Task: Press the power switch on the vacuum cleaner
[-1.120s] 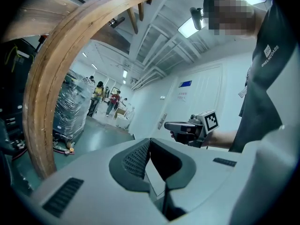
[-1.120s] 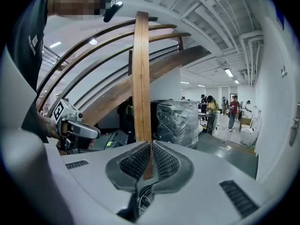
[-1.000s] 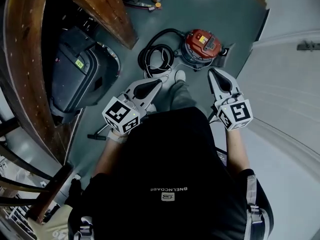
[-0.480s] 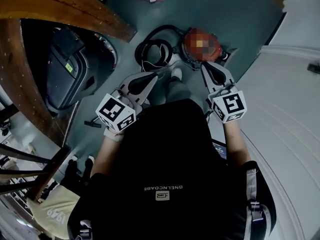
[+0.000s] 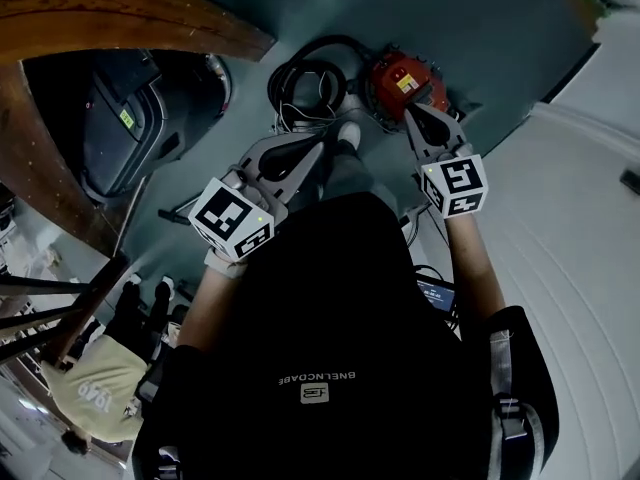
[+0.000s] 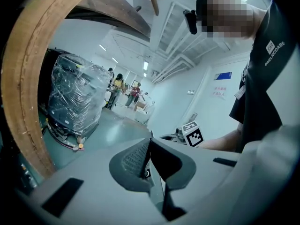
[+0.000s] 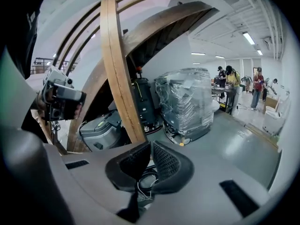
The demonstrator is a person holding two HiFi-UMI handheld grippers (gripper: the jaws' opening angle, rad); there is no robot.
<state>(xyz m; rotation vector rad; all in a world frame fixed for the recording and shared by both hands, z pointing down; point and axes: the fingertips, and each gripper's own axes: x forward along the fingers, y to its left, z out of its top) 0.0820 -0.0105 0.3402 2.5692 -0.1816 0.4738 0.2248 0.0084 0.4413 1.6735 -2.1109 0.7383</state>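
The red-topped vacuum cleaner (image 5: 405, 80) stands on the grey floor ahead of me, with its black hose coiled (image 5: 308, 90) to its left. My right gripper (image 5: 412, 114) is shut and empty, its tip just at the near edge of the vacuum's red top in the head view. Left of my foot, my left gripper (image 5: 318, 145) is also shut and empty, pointing toward the hose coil. Neither gripper view shows the vacuum; the jaw tips meet in both (image 6: 149, 142) (image 7: 151, 145). Some cable (image 7: 143, 179) shows below the right jaws.
A curved wooden stair beam (image 5: 120, 8) arches over a dark grey floor machine (image 5: 130, 133) at the left. A white wall (image 5: 585, 218) runs along the right. A plastic-wrapped machine (image 7: 185, 102) stands further off, with several people behind it. Another person (image 5: 100, 393) stands at lower left.
I have stepped closer to the vacuum. The right gripper has advanced until its tip reaches the vacuum's near edge; the left gripper moved forward with it. Both stayed shut.
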